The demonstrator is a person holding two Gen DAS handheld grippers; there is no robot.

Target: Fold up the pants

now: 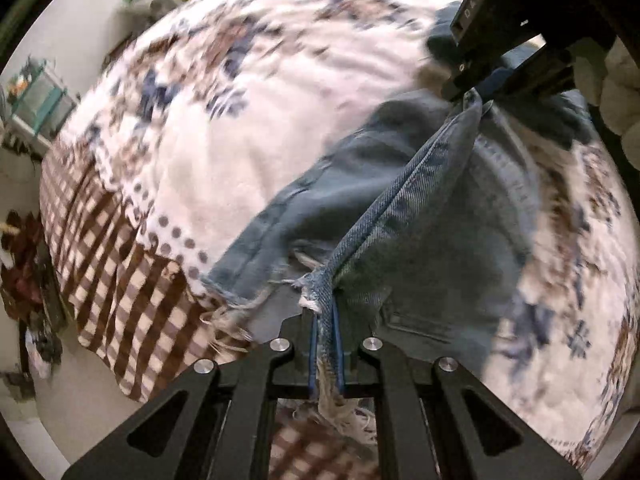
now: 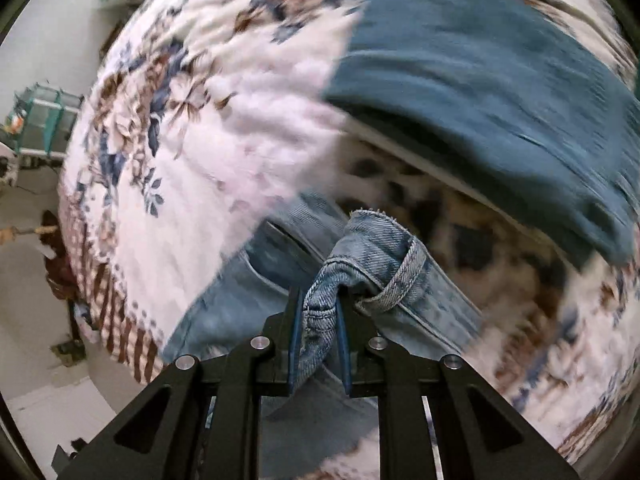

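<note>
A: Two grippers, both pinching denim. Left gripper (image 1: 325,344) jaws clamp the frayed hem of the jeans (image 1: 420,216).
B: Right?
A: Right gripper (image 2: 320,344) jaws clamp the waistband by a belt loop (image 2: 404,276). Jeans hang stretched between them over the floral blanket (image 1: 248,92) on the bed; teal cloth (image 2: 480,80) lies beyond.

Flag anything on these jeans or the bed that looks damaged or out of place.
The jeans have a ragged, frayed hem: loose white threads hang where the left gripper pinches the leg end. It could be wear or styling. The right gripper bunches the waistband by a belt loop. Nothing looks spilled; blur hides finer detail.
</note>
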